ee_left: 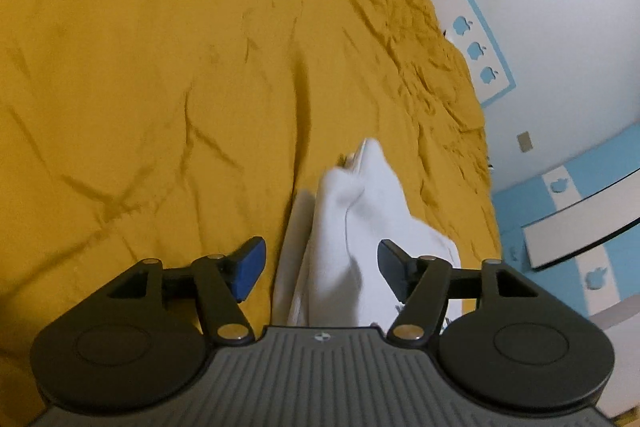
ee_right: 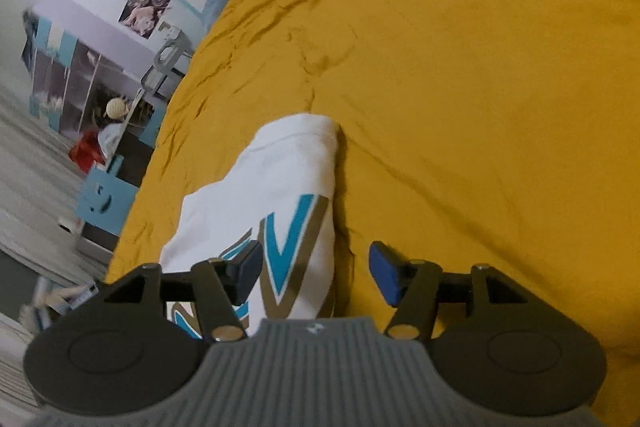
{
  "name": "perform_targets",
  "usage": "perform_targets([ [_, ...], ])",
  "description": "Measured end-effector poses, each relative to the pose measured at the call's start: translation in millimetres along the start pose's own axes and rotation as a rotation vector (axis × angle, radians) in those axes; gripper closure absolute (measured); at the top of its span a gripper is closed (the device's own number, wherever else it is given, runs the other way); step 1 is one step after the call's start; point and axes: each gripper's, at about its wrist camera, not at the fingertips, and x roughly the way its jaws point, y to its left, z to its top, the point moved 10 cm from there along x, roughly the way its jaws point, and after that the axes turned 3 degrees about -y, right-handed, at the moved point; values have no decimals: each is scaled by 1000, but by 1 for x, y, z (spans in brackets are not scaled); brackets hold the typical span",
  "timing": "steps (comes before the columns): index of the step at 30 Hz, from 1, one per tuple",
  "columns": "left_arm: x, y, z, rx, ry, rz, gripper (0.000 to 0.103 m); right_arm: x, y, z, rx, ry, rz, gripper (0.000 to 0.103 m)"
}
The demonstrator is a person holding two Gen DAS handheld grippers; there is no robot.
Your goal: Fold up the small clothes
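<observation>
White printed garment on a mustard-yellow bedspread, both hand-held grippers above it with fingers apart.

Item, left: the left gripper (ee_left: 320, 269), black linkage arms with blue-faced pads, fingers spread wide and gripping nothing; between and beyond them lies the folded white cotton garment (ee_left: 352, 235), bunched into a raised ridge, resting on the wrinkled mustard-yellow bedspread (ee_left: 140, 67). Whether the pads touch the cloth cannot be told. Item, centre: the same garment (ee_right: 272, 187) seen from the right wrist camera, a rolled fold at its far end, teal-and-tan lettering (ee_right: 296, 251) on its near part. Item, right: the right gripper (ee_right: 314, 275), fingers likewise apart and empty, its left pad over the lettering, its right pad over the bedspread (ee_right: 480, 87) just beside the garment's edge.
</observation>
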Motion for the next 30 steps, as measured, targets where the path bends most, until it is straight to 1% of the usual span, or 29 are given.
perform_targets([
  [4, 13, 2, 0, -5, 23, -29, 28, 12, -5, -3, 37, 19, 35, 47],
  [6, 23, 3, 2, -5, 55, -49, 29, 18, -5, -1, 59, 21, 54, 47],
  [8, 32, 3, 5, -7, 75, -61, 32, 26, -5, 2, 70, 25, 65, 48],
  [10, 39, 2, 8, -1, 90, -68, 34, 34, -5, 6, 81, 34, 71, 48],
  [14, 52, 1, 15, -10, 109, -86, 44, 52, -5, 15, 115, 45, 94, 50],
  [16, 57, 1, 20, -37, 107, -98, 45, 62, -4, 20, 142, 48, 110, 58],
  [17, 59, 1, 22, -49, 104, -103, 47, 65, -4, 23, 154, 48, 113, 61],
  [18, 59, 1, 22, -53, 101, -101, 49, 69, -4, 24, 167, 46, 121, 67],
  [20, 59, 0, 20, -44, 93, -94, 59, 79, -4, 27, 189, 56, 127, 70],
  [21, 58, -2, 19, -33, 87, -89, 62, 82, -2, 27, 187, 60, 124, 72],
  [23, 52, -6, 18, -10, 68, -84, 72, 83, 1, 28, 166, 60, 110, 77],
  [25, 44, -14, 17, 35, 37, -67, 79, 81, 5, 29, 136, 51, 99, 86],
  [27, 35, -32, 15, 140, -10, -35, 81, 75, 11, 29, 110, 34, 99, 90],
  [30, 19, -55, 8, 280, -75, 18, 82, 64, 28, 30, 33, 3, 88, 92],
])
